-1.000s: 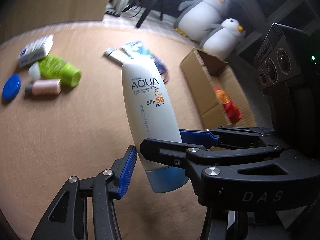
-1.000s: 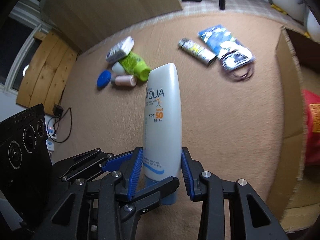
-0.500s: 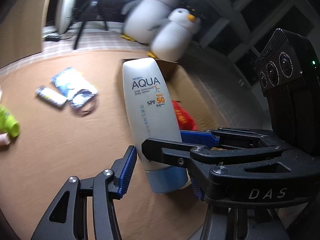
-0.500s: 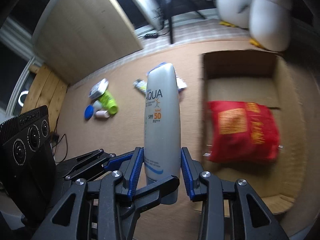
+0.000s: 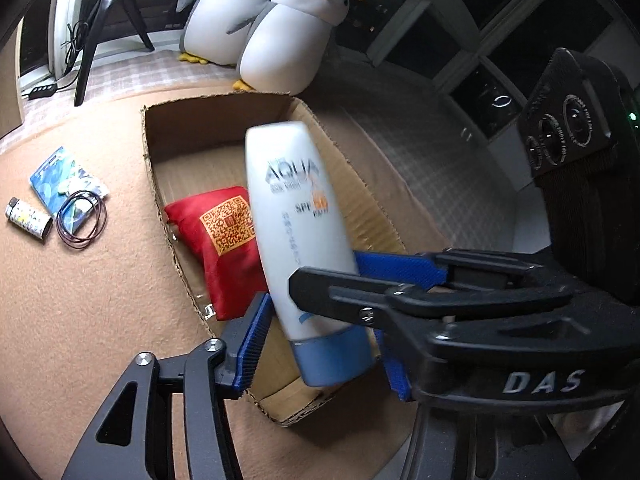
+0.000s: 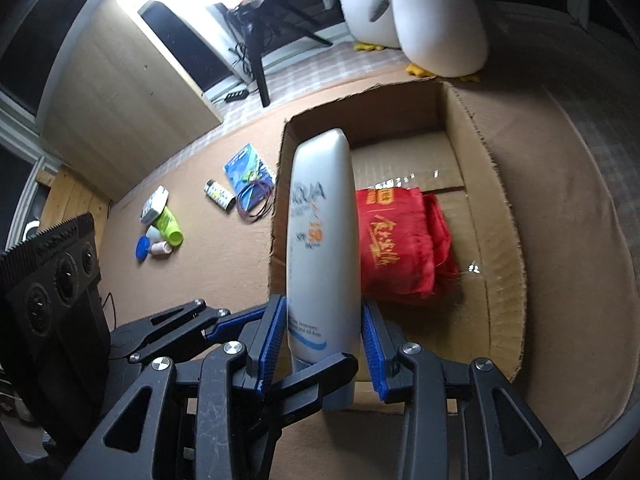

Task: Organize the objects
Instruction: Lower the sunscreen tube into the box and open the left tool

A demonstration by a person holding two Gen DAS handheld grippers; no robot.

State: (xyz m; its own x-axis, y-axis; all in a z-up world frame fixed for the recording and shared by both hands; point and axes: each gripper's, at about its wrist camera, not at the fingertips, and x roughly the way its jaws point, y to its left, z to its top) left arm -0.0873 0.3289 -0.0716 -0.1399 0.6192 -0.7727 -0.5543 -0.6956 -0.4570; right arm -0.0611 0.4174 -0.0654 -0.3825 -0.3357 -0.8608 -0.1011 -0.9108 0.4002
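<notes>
A white sunscreen tube with a blue cap (image 5: 298, 236) is held cap-down over the near end of an open cardboard box (image 5: 149, 148). Both grippers are at its lower part. My right gripper (image 6: 325, 340) has its blue pads on both sides of the tube (image 6: 320, 240). My left gripper (image 5: 320, 320) surrounds it crosswise, and whether it grips the tube is unclear. A red pouch (image 5: 224, 240) lies inside the box (image 6: 504, 208), just beyond the tube, and shows in the right wrist view (image 6: 404, 244).
On the tan carpet left of the box lie a blue packet (image 5: 60, 180), a hair-tie loop (image 5: 82, 220) and a small tube (image 5: 28, 218). Farther off are a green bottle (image 6: 170, 228), a blue lid (image 6: 142, 248) and small bottles. Two penguin plushies (image 5: 288, 36) stand behind the box.
Both grippers have carried the tube to the right, from over the carpet to over the box. The tube is tilted more and its print is blurred.
</notes>
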